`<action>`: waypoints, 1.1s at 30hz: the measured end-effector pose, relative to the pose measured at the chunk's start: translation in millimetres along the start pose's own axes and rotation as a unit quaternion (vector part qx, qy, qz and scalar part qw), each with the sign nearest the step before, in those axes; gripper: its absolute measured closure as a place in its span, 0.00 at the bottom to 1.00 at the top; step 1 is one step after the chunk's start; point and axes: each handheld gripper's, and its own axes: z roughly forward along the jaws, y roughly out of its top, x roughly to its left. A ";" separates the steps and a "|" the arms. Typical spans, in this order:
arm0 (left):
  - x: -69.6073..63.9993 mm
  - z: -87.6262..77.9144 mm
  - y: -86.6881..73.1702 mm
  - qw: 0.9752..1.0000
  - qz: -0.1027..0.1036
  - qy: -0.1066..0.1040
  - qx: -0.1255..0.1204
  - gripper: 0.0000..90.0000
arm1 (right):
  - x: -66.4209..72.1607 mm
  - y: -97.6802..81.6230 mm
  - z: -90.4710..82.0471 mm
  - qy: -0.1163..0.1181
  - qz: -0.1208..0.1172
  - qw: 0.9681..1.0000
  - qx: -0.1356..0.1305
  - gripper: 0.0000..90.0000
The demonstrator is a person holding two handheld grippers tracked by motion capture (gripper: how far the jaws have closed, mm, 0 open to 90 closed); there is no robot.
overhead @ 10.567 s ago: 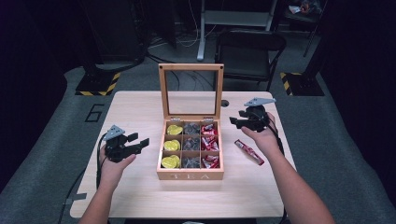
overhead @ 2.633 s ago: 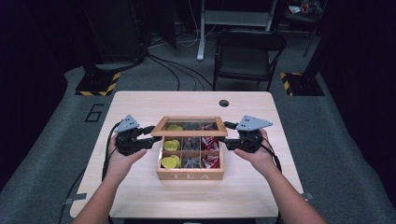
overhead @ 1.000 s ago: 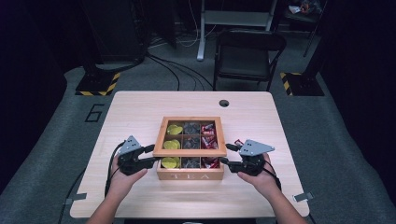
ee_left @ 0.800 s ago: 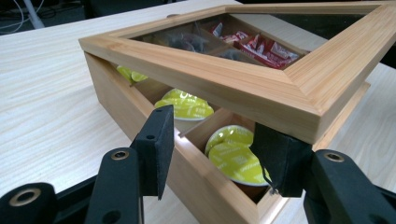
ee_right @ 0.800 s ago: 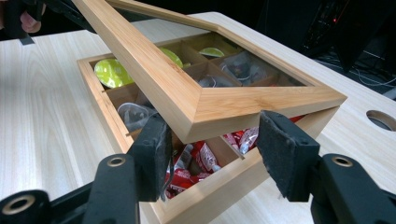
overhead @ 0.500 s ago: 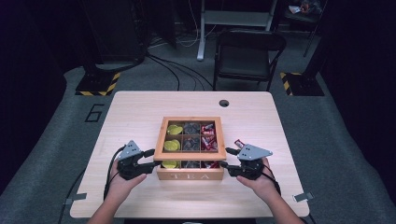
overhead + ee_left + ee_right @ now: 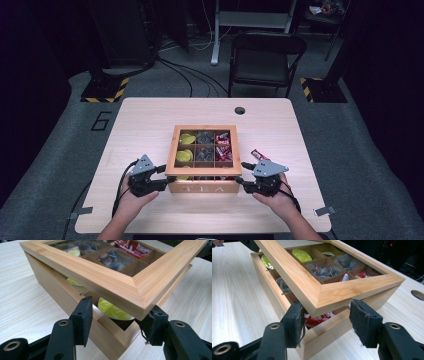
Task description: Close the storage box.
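Note:
A wooden tea box (image 7: 202,186) stands mid-table, with yellow pods, dark bags and red packets in its compartments. Its glass-paned lid (image 7: 202,128) lies almost flat, with a gap left along the front. My left gripper (image 7: 162,177) is at the lid's front left corner (image 7: 140,307). Its jaws have just been opening and stand open, with the corner between them (image 7: 117,322). At the front right corner (image 7: 319,302), my right gripper (image 7: 241,175) is shut on the lid (image 7: 325,322). The yellow pod (image 7: 112,311) shows through the gap.
A red packet (image 7: 260,155) lies on the table right of the box, just beyond my right hand. The tabletop (image 7: 150,125) has a round hole (image 7: 240,110) near its far edge. A folding chair (image 7: 265,55) stands behind the table.
The lid has come down from upright to nearly flat, with both grippers moving from the box's sides to its front corners. Over the last second both hands stayed almost still.

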 end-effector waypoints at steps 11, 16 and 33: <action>-1.7 2.4 -4.0 1.000 0.000 -0.003 0.004 0.54 | 0.1 -4.3 2.3 0.008 -0.001 1.000 0.007 0.50; -2.0 2.2 -4.0 1.000 0.002 -0.002 0.005 0.55 | 0.2 -5.2 3.0 0.008 0.007 1.000 0.004 0.50; -6.9 1.7 -5.8 1.000 0.014 -0.004 0.018 0.49 | 1.1 -7.0 1.6 0.021 -0.005 1.000 0.021 0.50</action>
